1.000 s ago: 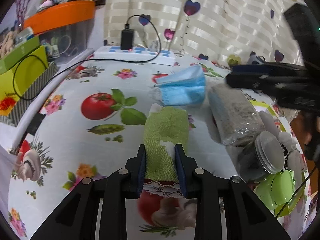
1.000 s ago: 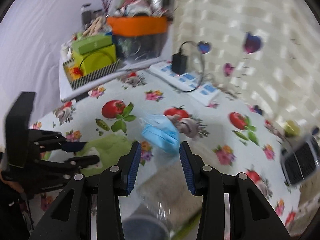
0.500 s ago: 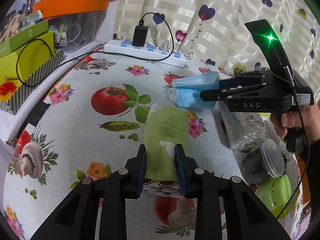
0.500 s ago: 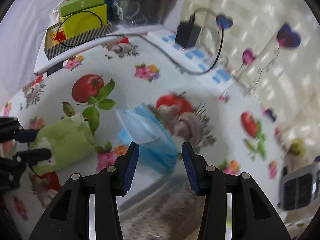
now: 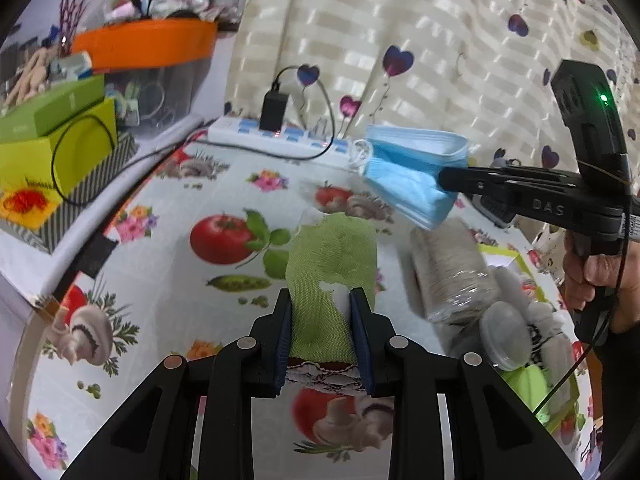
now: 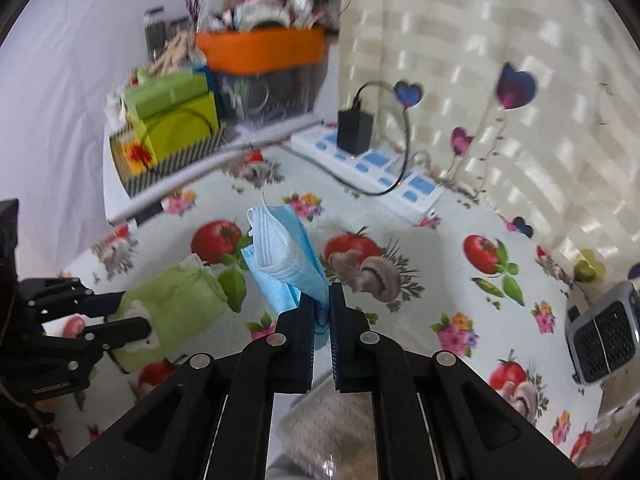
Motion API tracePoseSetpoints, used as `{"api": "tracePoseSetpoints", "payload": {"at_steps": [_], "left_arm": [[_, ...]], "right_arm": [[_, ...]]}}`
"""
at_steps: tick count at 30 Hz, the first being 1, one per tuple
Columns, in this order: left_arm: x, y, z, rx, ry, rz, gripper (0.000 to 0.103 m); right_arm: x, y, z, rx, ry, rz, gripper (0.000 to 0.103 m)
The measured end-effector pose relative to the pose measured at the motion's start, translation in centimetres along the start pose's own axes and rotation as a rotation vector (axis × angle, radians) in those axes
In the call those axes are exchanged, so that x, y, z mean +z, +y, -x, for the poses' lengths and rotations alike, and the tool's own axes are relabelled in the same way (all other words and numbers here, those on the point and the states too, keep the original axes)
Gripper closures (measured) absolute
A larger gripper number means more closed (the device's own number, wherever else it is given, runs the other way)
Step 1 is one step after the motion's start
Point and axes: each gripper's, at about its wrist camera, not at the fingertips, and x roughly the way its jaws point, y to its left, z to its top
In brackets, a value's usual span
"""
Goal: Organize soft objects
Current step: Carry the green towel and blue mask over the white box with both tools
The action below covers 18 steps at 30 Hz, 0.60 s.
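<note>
At the lower centre of the left wrist view, the near end of the green cloth [image 5: 330, 280] is hidden between the jaws of the left gripper [image 5: 322, 330], which are closed on it; a white patch shows beside the right pad. The long axis of the cloth runs away from the camera, toward the upper centre of the frame, above the fruit-printed tablecloth [image 5: 160, 280]. At the lower right, a clear wrapped packet [image 5: 448, 276] and a grey lidded jar [image 5: 504, 336] are blurred, and what they hold cannot be made out. At the right edge, a hand [image 5: 596, 280] is cut off by the frame.

In the right wrist view, the blue face masks [image 6: 286, 256] are pinched at their lower edge by the right gripper [image 6: 322, 308], whose jaws are closed on them. The folded stack stands up from the pads and leans toward the upper left, clear of the tablecloth. A white ear loop is seen at its far end.

The letters "DAS" are read on the right gripper's side in the left wrist view. Print on the green boxes [image 5: 52, 136] at the upper left is too small to read.
</note>
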Motion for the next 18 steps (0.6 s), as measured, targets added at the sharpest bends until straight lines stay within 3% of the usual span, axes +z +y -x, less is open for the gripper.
{"api": "tracePoseSetpoints", "payload": {"at_steps": [10,18], "left_arm": [[1.3,-4.3,2.2,-0.054,-0.041,-0.058,0.077],[1.7,-9.3,2.7,-0.119,-0.048,-0.128,0.077]], "right_arm": [[-3.1,-3.3,7.3,-0.064,-0.109,-0.129,0.096],[-7.4,-6.2,11.6,-0.149,-0.138,-0.234,0.096]]}}
